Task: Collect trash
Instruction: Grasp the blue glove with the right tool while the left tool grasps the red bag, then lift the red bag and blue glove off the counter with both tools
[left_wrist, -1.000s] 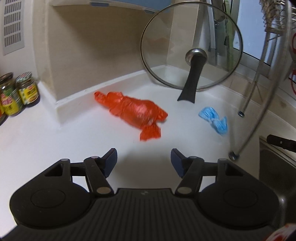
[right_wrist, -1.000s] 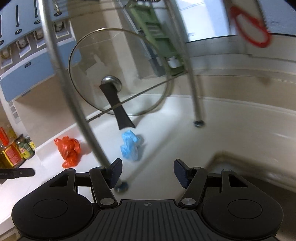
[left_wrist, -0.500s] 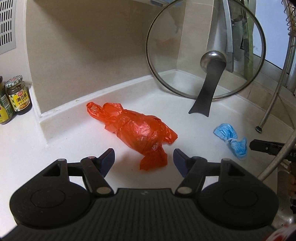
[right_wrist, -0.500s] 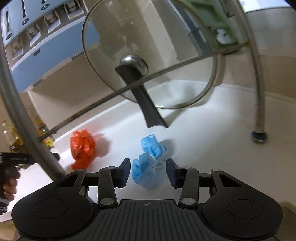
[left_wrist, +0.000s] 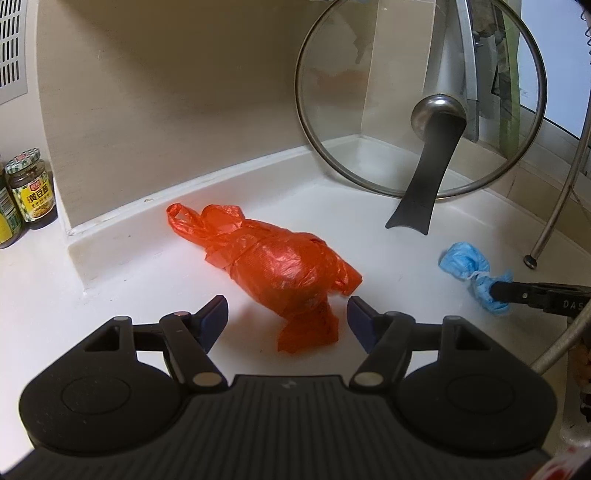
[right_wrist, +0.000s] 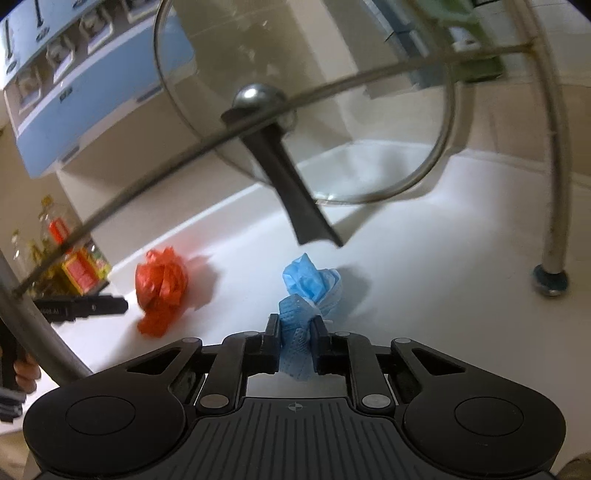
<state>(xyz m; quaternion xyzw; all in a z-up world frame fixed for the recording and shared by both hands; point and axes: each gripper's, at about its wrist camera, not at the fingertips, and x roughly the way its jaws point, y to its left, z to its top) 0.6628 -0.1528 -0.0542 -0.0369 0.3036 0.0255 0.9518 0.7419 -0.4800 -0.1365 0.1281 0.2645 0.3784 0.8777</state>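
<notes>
A glass lid leans upright in the corner of the white counter. In front of it to the left lies the orange bag, its near end between the spread jaws of the left gripper, which have just been opening and do not touch it. In front of the lid to the right, the right gripper, its jaws having just been closing, pinches the crumpled blue mask on the counter.

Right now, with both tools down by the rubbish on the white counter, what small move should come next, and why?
Probably lift the right gripper: its jaws have just been closing and now pinch the crumpled blue face mask. The left gripper stands open, the knotted orange plastic bag just ahead, unheld.
</notes>
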